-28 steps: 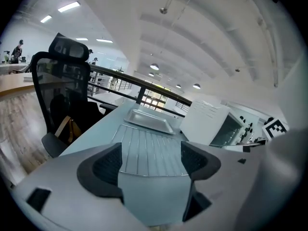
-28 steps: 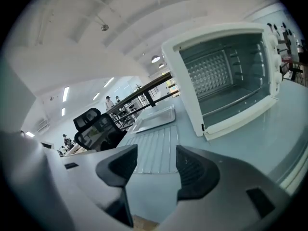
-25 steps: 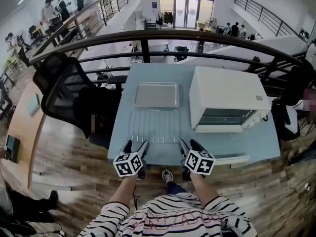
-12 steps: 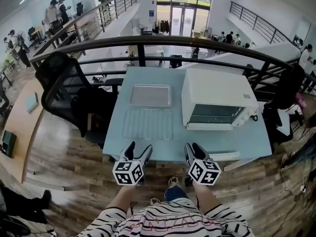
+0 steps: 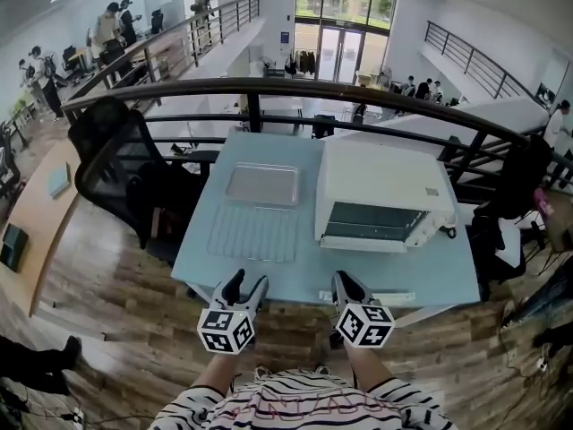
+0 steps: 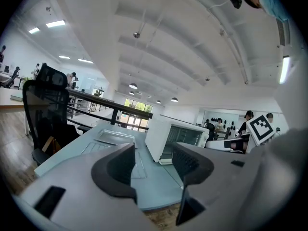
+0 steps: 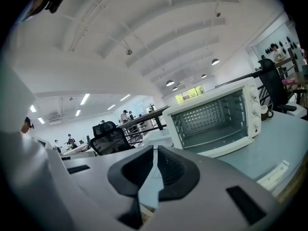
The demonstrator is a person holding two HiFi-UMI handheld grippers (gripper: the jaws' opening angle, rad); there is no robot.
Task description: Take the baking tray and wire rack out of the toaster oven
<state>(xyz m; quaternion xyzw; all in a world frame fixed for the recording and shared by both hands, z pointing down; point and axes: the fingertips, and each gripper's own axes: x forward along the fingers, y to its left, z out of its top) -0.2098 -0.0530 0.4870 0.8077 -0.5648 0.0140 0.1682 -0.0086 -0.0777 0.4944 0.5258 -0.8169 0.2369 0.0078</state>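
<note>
Already out, the baking tray (image 5: 261, 184) and wire rack (image 5: 253, 232) lie mid-frame, left of the toaster oven (image 5: 380, 195). Below, the empty left gripper (image 5: 247, 284) is closing, jaws apart; the empty right gripper (image 5: 347, 283) is closing too, jaws almost together.

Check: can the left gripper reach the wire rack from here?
Probably yes: the left gripper, jaws closing on nothing, hangs at the near edge of the table, with only bare top between it and the wire rack.
</note>
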